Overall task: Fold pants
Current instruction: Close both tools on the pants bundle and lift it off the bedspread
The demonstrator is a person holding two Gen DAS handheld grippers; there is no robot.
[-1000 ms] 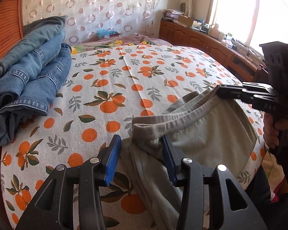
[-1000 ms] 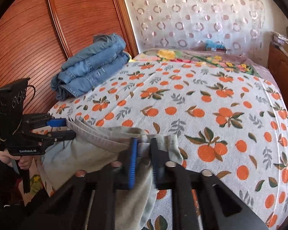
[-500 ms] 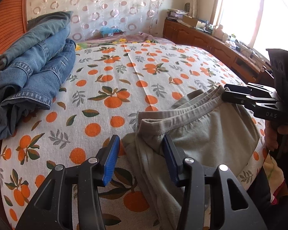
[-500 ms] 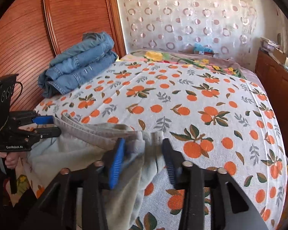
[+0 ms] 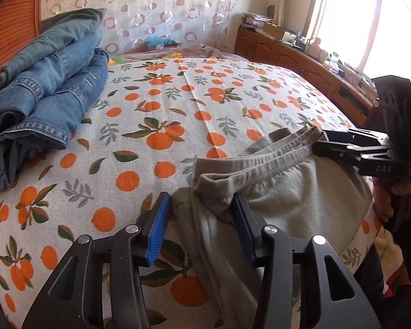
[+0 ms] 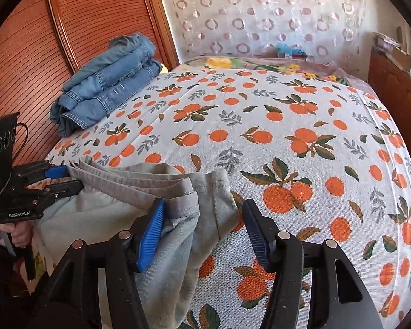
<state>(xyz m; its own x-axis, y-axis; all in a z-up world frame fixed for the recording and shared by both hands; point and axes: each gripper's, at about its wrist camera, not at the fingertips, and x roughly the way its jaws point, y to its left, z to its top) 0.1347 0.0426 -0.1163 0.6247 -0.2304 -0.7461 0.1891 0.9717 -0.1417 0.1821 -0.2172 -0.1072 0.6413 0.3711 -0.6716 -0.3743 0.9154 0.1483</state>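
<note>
The grey pants [image 5: 282, 200] lay at the near edge of the bed [image 5: 178, 115], toward 5 o'clock in the left wrist view and 7 o'clock in the right wrist view, with the waistband bunched in layered folds and the legs dropping over the edge out of sight. The left tongs [image 5: 201, 224] stood spread apart, their blue pads on either side of one waistband corner without pinching it. The right tongs [image 6: 202, 227] were likewise released, spread wide around the opposite corner, the cloth slumped between them and against the left pad. In the left wrist view the right tongs [image 5: 322, 141] appeared side-on at 3 o'clock, their tips at the waistband's end; whether those tips touched the cloth was hard to make out. Only part of each holding hand showed below the handles. A stack of folded blue jeans [image 6: 104, 82] sat at 10 o'clock against the wooden headboard [image 6: 41, 54]. The wooden cabinet [image 5: 301, 63] under the window at 2 o'clock carried small clutter too washed out by glare to identify.
</note>
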